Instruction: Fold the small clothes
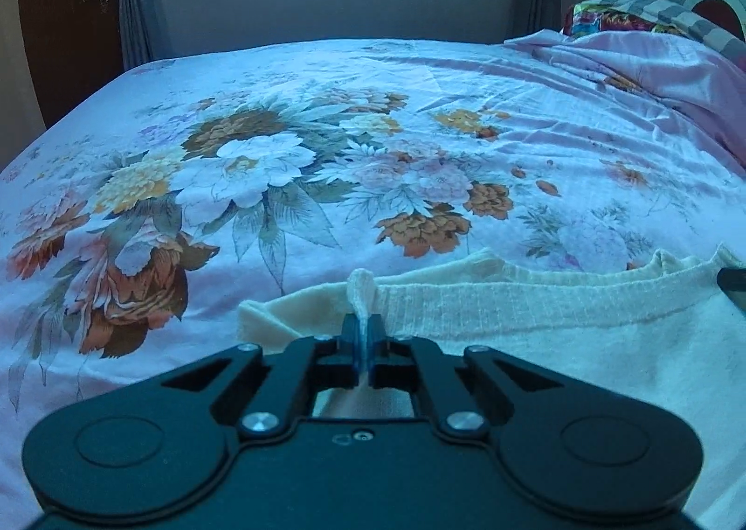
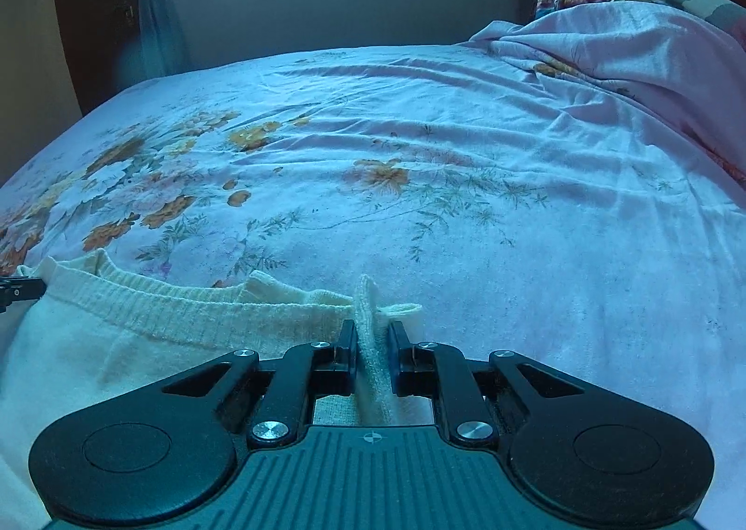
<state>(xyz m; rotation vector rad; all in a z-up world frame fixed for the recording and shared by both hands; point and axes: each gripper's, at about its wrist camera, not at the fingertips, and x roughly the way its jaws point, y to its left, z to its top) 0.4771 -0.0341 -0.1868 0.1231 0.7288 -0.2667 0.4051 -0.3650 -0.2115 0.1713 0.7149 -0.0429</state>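
A small cream garment (image 1: 536, 324) lies flat at the near edge of the bed (image 1: 326, 147), its ribbed band (image 1: 513, 296) running left to right along its far side. The cloth is pale, soft and a little rumpled, with the band standing up slightly from the flowered sheet (image 2: 466, 156).

The left gripper (image 1: 361, 334) is pinched tight on a fold of the band at the garment's left end; a tuft of fabric sticks up just beyond its tips. The right gripper (image 2: 370, 338) straddles a raised ridge of the band at the right end, but a gap shows between the cloth and the right-hand finger (image 2: 396, 343), so its jaws look only partly closed and I judge the hold there loose or not yet made.

If the garment is lifted now, the right end could slip out and drop, leaving the fold crooked. Pulling the two ends apart could also stretch the band. A pile of pink bedding (image 2: 629, 49) sits far right.
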